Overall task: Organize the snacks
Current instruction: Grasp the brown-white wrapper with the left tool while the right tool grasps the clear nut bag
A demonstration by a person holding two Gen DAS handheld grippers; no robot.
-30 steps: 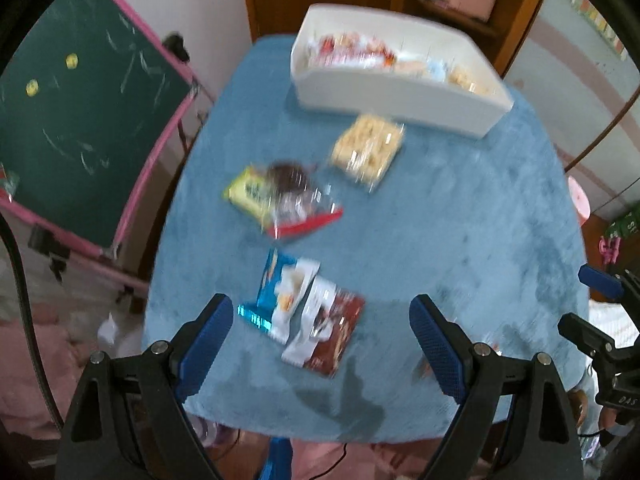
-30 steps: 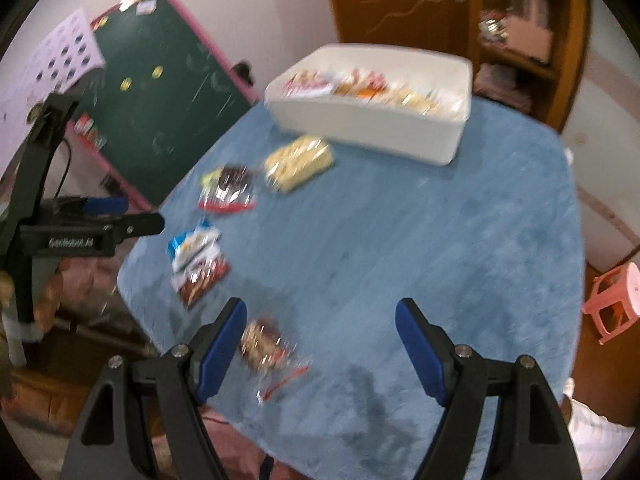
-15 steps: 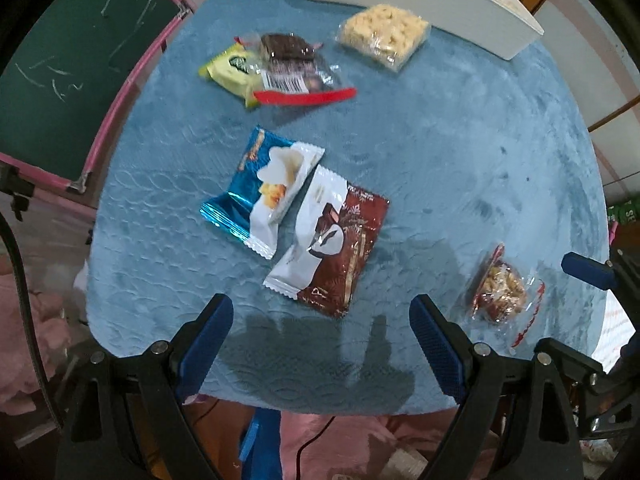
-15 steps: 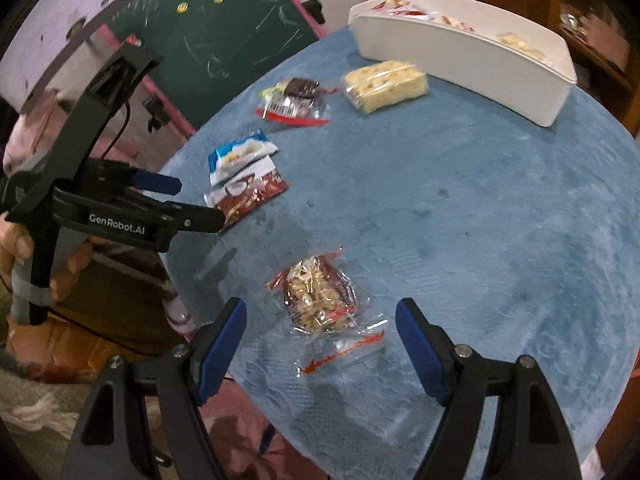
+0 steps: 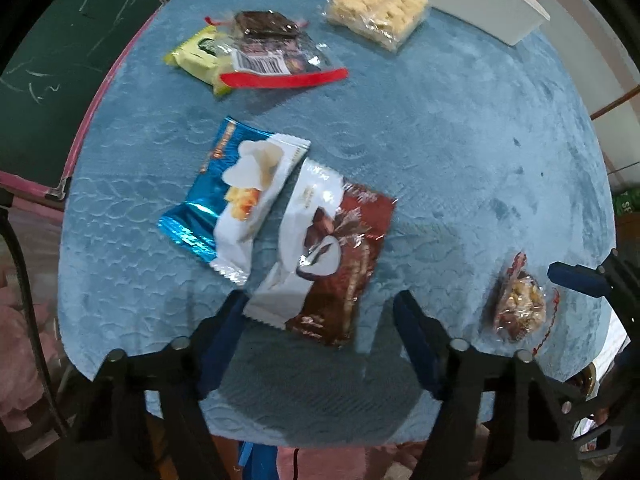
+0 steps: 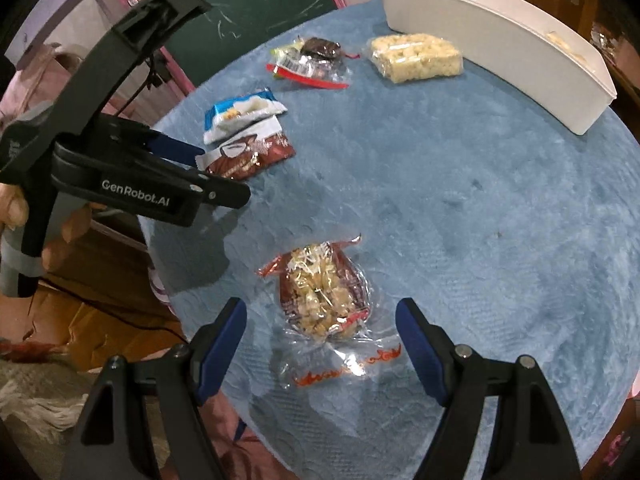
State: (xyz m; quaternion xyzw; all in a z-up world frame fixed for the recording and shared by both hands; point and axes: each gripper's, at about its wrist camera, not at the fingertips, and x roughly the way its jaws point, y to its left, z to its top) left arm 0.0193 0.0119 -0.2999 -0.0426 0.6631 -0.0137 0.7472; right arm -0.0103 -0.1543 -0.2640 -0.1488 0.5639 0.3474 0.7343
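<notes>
My left gripper (image 5: 320,312) is open, its blue fingers on either side of the near end of a brown-and-white snack packet (image 5: 328,256), seen also in the right wrist view (image 6: 248,154). A blue-and-white packet (image 5: 236,192) lies just left of it. My right gripper (image 6: 320,316) is open and straddles a clear bag of nut-like snacks (image 6: 320,296), which also shows in the left wrist view (image 5: 518,304). A white bin (image 6: 500,36) with snacks inside stands at the far side of the blue table.
A clear bag with a dark cake on a yellow packet (image 5: 256,52) and a pale puffed-rice pack (image 5: 376,12) lie near the bin. A green chalkboard (image 6: 248,0) stands left of the table. The table edge (image 5: 280,420) is close below both grippers.
Both grippers have moved forward and down over the table. The left now straddles the brown packet and the right straddles the nut bag. Both stay open.
</notes>
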